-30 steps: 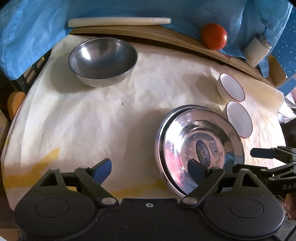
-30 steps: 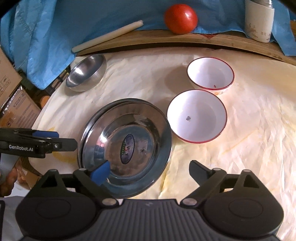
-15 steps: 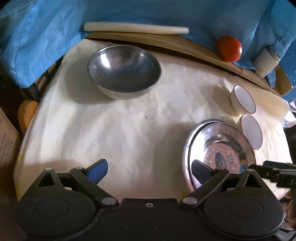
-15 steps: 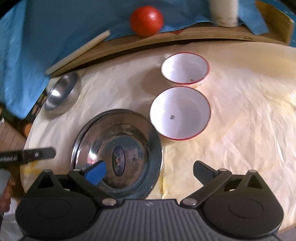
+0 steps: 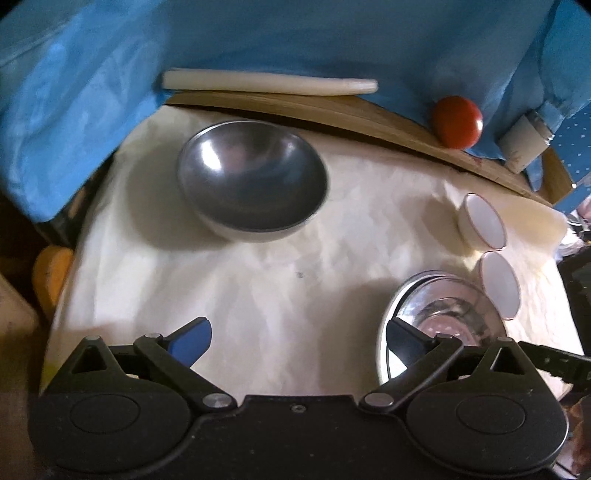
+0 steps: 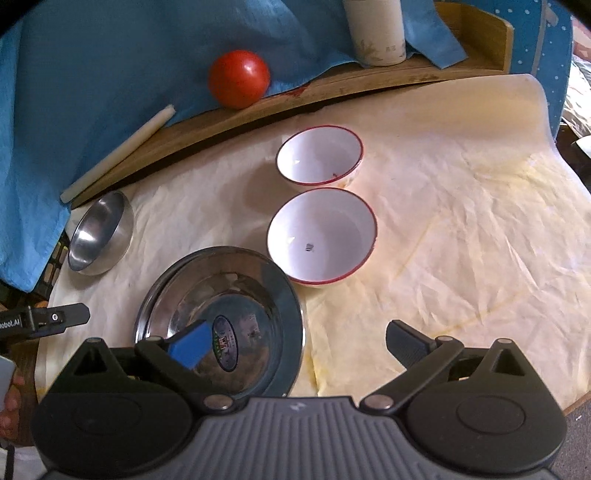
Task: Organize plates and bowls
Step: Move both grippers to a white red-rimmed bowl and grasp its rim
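A steel bowl (image 5: 253,181) sits at the back left of the paper-covered table (image 5: 258,295); it also shows in the right wrist view (image 6: 98,234). Stacked steel plates (image 6: 225,325) lie near the front, seen too in the left wrist view (image 5: 443,317). Two white red-rimmed bowls, a far one (image 6: 319,155) and a near one (image 6: 321,236), stand beside the plates. My left gripper (image 5: 299,339) is open and empty, facing the steel bowl from a distance. My right gripper (image 6: 295,343) is open and empty above the plates' right edge.
A red tomato (image 6: 239,78), a white rolling pin (image 5: 269,84) and a cream cylinder container (image 6: 376,31) rest on a wooden board (image 6: 332,92) at the back, against blue cloth (image 5: 295,37). The left gripper's tip (image 6: 55,319) shows in the right wrist view.
My left gripper has swung left toward the steel bowl, which now looks larger and more central. My right gripper has shifted right and risen; the plates and white bowls sit further left in its view.
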`<state>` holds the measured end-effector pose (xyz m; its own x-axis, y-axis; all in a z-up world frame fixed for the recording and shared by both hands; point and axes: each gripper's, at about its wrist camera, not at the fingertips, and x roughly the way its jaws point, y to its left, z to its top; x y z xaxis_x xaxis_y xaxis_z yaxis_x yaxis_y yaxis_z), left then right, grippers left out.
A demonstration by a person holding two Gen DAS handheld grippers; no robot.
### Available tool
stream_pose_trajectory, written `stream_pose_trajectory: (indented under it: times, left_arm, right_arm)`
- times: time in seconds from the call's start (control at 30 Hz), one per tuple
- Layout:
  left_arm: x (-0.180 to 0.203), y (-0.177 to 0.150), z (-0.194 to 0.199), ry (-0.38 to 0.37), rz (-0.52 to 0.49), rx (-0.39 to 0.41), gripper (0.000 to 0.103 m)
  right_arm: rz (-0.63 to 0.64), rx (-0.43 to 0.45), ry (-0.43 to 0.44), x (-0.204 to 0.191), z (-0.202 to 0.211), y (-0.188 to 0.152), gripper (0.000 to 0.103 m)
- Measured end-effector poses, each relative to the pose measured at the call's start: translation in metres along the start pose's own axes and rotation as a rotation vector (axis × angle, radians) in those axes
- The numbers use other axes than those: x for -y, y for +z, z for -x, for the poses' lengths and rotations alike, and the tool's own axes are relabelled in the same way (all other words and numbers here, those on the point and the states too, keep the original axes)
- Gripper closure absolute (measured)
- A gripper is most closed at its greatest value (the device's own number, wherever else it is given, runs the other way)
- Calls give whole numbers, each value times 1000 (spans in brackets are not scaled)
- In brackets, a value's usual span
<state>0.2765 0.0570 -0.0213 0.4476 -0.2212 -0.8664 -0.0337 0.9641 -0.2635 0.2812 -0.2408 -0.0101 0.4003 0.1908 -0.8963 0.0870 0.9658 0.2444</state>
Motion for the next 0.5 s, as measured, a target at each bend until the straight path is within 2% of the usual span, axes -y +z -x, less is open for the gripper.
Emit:
stream_pose_trajectory:
  times: [0.23, 0.33, 0.5]
  left_arm:
    - [38, 12, -8, -66, -62, 12, 2]
    - [64, 19, -16, -88, -104, 15, 1]
    - [119, 33, -37, -130, -201, 23, 1]
  right_arm:
    - [-28, 70, 0, 20, 15, 1, 1]
    - [-44, 97, -4, 34, 20, 4, 1]
    - [-66, 89, -11, 61, 19, 11, 1]
